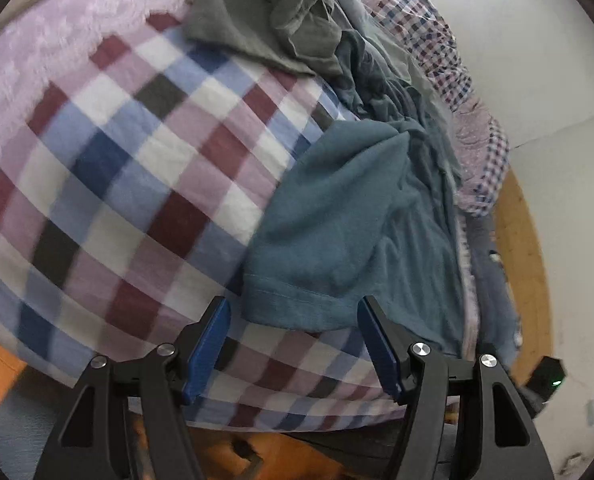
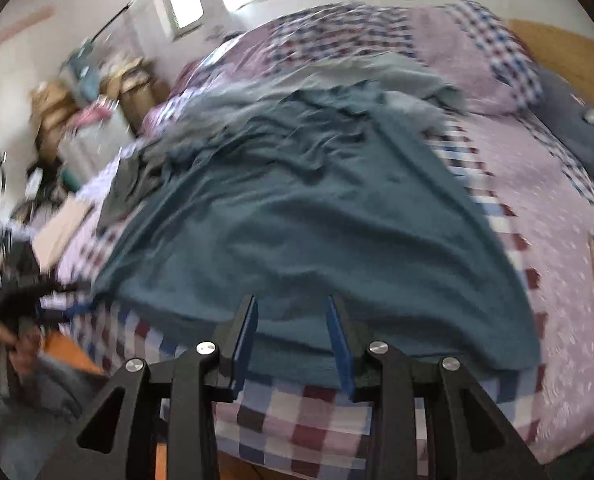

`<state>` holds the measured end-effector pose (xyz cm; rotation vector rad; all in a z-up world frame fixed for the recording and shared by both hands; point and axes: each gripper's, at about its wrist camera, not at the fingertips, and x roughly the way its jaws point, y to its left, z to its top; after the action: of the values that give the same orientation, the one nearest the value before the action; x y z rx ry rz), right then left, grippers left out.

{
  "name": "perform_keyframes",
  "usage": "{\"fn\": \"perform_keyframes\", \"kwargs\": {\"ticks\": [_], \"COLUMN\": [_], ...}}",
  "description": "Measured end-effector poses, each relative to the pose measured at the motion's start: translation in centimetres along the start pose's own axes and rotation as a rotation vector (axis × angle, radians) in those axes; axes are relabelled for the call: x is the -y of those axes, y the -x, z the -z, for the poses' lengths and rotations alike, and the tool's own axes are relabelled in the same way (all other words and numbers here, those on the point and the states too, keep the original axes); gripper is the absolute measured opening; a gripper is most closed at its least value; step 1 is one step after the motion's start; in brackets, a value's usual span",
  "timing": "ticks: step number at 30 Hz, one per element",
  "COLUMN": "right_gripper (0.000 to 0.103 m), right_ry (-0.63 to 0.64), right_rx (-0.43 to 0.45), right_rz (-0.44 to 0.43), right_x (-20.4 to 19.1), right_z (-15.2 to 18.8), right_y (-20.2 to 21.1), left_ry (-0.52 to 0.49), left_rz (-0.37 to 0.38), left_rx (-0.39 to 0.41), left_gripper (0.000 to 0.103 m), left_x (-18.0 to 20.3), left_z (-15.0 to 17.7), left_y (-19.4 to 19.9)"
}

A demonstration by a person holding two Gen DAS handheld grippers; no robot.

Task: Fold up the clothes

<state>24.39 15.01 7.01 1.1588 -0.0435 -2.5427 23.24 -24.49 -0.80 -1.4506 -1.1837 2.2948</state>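
Both the left gripper (image 1: 293,320) and right gripper (image 2: 291,320) gape empty at the teal shirt's (image 2: 317,216) hem; closing deep could pinch the checked quilt (image 1: 137,160) beneath too.

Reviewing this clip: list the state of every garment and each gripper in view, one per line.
Teal cotton T-shirt: spread on the checked bedspread, wrinkled, unfolded.
Grey-green crumpled garment: heaped, unfolded.
Left gripper: open, empty, at the teal sleeve hem.
Right gripper: open, empty, at the shirt's near edge.
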Motion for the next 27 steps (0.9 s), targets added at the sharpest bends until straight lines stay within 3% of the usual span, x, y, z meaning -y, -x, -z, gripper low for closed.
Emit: {"fn": "perform_keyframes", "kwargs": {"ticks": [1, 3, 6, 9, 21, 22, 24, 26, 27], "right_gripper": [0.038, 0.038, 0.038, 0.038, 0.038, 0.038, 0.038, 0.038, 0.038], "right_ry": [0.023, 0.05, 0.046, 0.006, 0.013, 0.004, -0.02, -0.055, -0.07], "right_rx": [-0.013, -0.028, -0.031, -0.024, -0.047, -0.044, -0.038, -0.034, -0.034], "right_rz": [0.003, 0.003, 0.007, 0.019, 0.068, 0.07, 0.068, 0.063, 0.061], "right_x": [-0.5, -1.1, -1.1, -0.2, -0.1, 0.2, 0.6, 1.2, 1.5], "right_z": [0.2, 0.3, 0.2, 0.0, 0.5, 0.5, 0.4, 0.3, 0.3], "right_y": [-0.4, -1.1, -1.7, -1.6, -2.0, -1.9, -1.8, -1.7, -1.7], "left_ry": [0.007, 0.021, 0.038, 0.055, 0.152, 0.159, 0.168, 0.193, 0.208], "left_rz": [0.016, 0.035, 0.048, 0.068, 0.036, 0.043, 0.092, 0.147, 0.163], "left_rx": [-0.006, -0.012, 0.023, 0.062, 0.09, 0.104, 0.174, 0.237, 0.258], "left_gripper": [0.061, 0.031, 0.004, 0.001, 0.004, 0.008, 0.037, 0.058, 0.059], "left_x": [-0.1, -0.2, -0.3, -0.6, -2.6, -2.8, -3.1, -3.7, -4.1], "left_z": [-0.1, -0.2, -0.6, -0.8, -1.7, -1.7, -1.6, -1.5, -1.5], "left_y": [-0.2, -0.6, -0.3, 0.4, 1.9, 2.2, 3.7, 4.9, 5.3]}}
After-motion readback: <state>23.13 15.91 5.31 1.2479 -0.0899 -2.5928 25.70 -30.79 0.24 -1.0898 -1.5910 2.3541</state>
